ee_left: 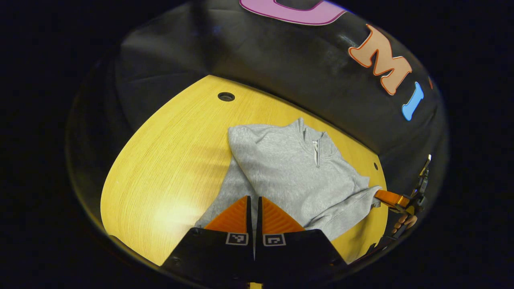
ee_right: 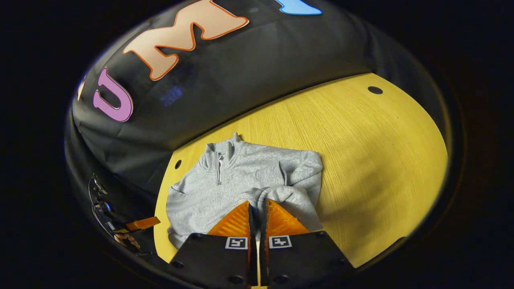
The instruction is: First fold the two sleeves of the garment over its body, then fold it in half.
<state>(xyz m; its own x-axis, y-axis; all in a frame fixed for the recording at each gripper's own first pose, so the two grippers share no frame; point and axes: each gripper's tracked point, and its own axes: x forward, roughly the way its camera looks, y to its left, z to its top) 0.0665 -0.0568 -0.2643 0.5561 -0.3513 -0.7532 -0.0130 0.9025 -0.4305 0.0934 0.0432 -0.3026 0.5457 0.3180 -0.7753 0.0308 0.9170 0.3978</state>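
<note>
A grey sweater (ee_left: 289, 168) lies at the centre of the frame on the yellow table (ee_left: 168, 160). The left gripper (ee_left: 253, 200) hovers with fingers pressed together, holding nothing. The right gripper (ee_right: 257, 206), at bottom centre of its view, pinches a sleeve cuff (ee_right: 263, 193).
</note>
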